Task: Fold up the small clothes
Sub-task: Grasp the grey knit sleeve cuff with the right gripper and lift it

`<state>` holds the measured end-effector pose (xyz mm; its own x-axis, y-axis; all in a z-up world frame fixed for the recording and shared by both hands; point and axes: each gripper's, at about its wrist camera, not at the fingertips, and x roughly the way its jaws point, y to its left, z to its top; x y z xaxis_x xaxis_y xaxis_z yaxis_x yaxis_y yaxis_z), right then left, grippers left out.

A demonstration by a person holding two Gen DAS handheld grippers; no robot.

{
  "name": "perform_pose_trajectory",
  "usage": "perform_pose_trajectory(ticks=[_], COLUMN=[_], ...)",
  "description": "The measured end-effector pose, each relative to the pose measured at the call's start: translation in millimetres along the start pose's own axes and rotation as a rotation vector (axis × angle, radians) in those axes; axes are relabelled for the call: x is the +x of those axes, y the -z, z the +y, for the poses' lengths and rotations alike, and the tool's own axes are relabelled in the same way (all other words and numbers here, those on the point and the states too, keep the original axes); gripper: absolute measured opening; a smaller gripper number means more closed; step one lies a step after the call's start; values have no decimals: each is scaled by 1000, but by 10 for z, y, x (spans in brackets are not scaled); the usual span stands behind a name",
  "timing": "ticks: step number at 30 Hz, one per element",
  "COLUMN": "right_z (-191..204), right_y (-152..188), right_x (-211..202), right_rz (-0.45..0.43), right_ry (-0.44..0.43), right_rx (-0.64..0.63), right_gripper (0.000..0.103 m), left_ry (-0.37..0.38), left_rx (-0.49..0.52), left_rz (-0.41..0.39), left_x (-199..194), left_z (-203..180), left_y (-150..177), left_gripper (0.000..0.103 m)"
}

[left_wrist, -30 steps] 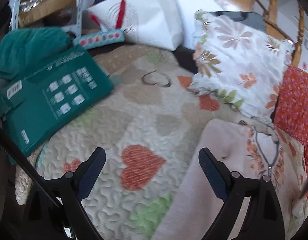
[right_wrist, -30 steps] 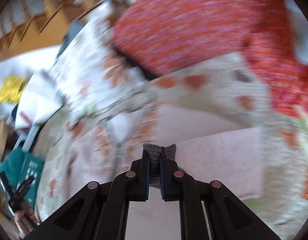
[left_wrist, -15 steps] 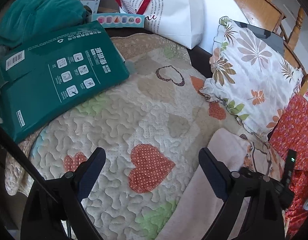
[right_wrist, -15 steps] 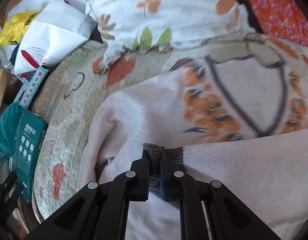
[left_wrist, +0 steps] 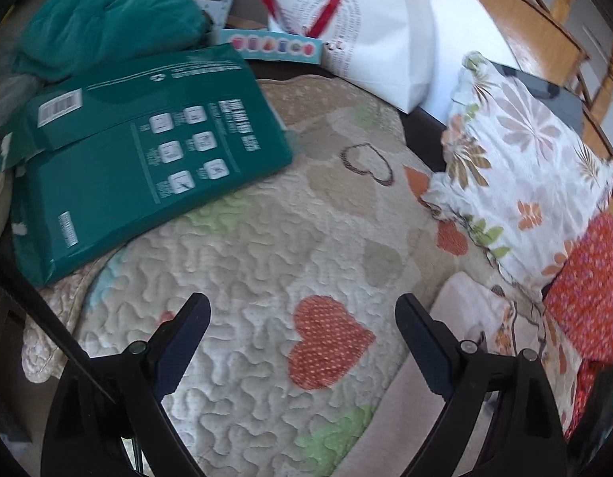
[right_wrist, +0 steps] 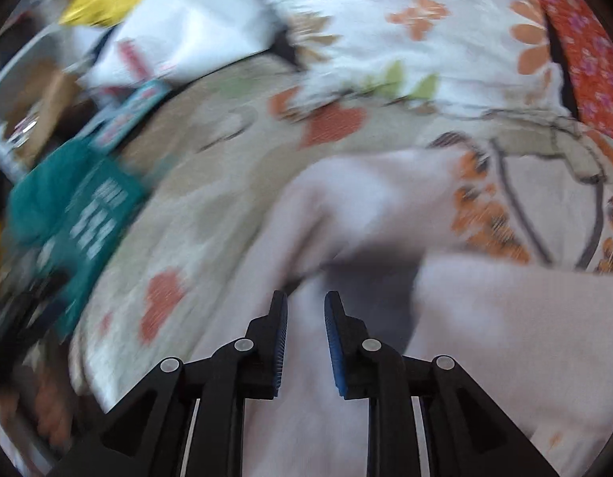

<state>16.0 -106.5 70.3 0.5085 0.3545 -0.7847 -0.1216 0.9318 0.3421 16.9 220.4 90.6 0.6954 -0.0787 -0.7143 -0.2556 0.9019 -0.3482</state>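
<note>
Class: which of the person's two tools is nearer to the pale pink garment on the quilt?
Right. The right tool hangs just above the pale pink garment, its jaws opening. The left tool is over the bare quilt beside it, jaws wide.

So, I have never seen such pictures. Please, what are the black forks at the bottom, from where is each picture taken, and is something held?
No robot here: a person holds a two-finger gripper in each hand, each with a wide-angle camera looking along its fingers. One picture comes from the left gripper, which is wide open and empty above a quilted cover with heart patterns. On the cover lie a flat green printed package and a floral cushion. The other picture, blurred, comes from the right gripper. Its jaws are opening over a pale pink garment; they no longer look pressed on it.
</note>
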Motion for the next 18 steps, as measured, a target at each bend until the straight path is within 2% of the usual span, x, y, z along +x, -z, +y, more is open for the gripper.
perform_pose_trajectory(ticks=[2, 5, 8, 9, 12, 17, 18], right_z=[257, 583, 894, 986, 1234, 1507, 1525], right_y=[349, 756, 1097, 1192, 1429, 1776, 1787], right_x=[-85, -135, -132, -124, -64, 277, 334], right_rz=[48, 98, 124, 118, 110, 106, 109], right_ry=[-71, -124, -162, -155, -115, 18, 34], right_rx=[-75, -187, -290, -331, -453, -654, -664], right_gripper=[23, 25, 45, 51, 56, 56, 48], left_ry=[-5, -16, -35, -38, -52, -69, -71], left_rx=[-19, -43, -72, -85, -116, -143, -144], left_rz=[-3, -13, -32, -38, -45, -45, -46], left_x=[-31, -77, -129, -145, -158, -165, -164], left_z=[71, 164, 265, 305, 396, 514, 519], left_y=[-2, -16, -42, -51, -71, -78, -78], left_gripper=[94, 94, 94, 94, 94, 94, 94])
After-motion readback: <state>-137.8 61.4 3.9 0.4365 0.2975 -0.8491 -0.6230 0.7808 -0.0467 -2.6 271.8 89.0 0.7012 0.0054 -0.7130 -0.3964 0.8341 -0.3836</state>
